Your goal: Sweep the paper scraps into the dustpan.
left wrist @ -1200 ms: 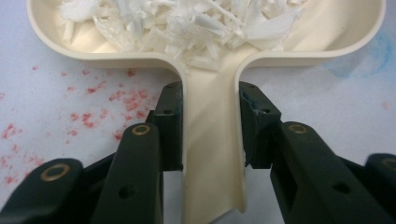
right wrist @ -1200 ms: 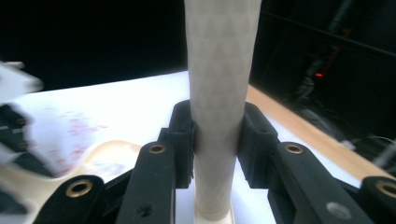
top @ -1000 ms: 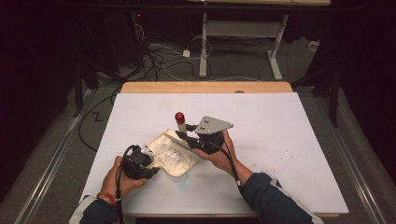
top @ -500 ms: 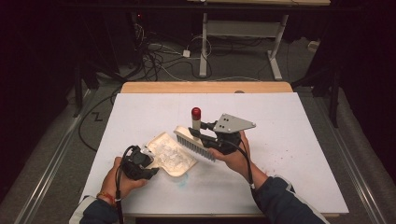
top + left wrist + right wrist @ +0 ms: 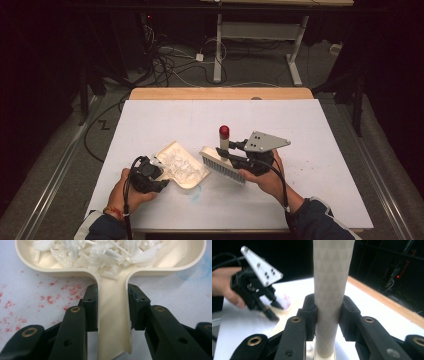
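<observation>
Dustpan (image 5: 113, 322): we see its cream handle clamped between the left gripper (image 5: 112, 307) jaws, one black pad on each side, touching it. In the left gripper view the pan body spreads out past the jaws w/ a heap of white shreds (image 5: 100, 252) inside, some spilling toward the handle neck. Red specks on the white table (image 5: 37, 297) to the left of the handle, a faint blue smudge at upper right.

Brush (image 5: 223, 161): its pale patterned handle (image 5: 332, 290) stands upright between the right gripper (image 5: 328, 315) jaws, pinched tight on both sides. From the high view we see the bristle head tilted, just beside the dustpan's (image 5: 180, 167) right edge, red cap on top of the handle. Can't tell if bristles touch the table.

Left gripper (image 5: 146, 175) sits at the near-left part of the table (image 5: 325, 130), right gripper (image 5: 235, 155) near centre, a hand behind each. Wood strip along the table's far edge; cables on the floor beyond.
</observation>
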A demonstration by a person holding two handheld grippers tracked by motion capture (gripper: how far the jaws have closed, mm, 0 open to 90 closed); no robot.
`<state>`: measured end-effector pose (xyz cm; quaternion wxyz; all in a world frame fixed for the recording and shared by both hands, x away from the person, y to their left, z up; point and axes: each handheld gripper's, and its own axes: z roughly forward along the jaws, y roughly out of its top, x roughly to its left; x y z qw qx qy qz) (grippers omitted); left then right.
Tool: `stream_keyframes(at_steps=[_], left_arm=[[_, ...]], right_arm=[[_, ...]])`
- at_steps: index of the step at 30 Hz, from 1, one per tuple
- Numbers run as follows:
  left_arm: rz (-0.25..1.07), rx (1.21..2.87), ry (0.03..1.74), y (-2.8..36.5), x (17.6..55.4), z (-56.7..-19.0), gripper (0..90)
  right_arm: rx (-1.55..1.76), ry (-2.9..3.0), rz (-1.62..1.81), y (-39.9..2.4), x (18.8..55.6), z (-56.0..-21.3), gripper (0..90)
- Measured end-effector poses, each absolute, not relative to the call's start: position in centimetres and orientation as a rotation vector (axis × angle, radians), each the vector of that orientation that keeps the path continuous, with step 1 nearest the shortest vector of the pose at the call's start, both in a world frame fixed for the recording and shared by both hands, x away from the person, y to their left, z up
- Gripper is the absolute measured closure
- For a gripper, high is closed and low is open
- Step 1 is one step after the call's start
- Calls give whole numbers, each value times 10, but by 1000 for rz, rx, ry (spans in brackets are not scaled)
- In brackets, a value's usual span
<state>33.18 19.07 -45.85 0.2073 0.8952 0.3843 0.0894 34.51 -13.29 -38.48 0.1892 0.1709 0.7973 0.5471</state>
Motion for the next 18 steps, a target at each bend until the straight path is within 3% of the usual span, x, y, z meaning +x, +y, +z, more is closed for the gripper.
stream_keyframes(at_steps=[9,18], left_arm=[[253,2489,1078,193,333,-458,631],[251,2486,1083,195,334,-459,630]], right_arm=[[411,2255,1607,-116,342,-383,702],[478,2177,1592,-104,379,-363,702]])
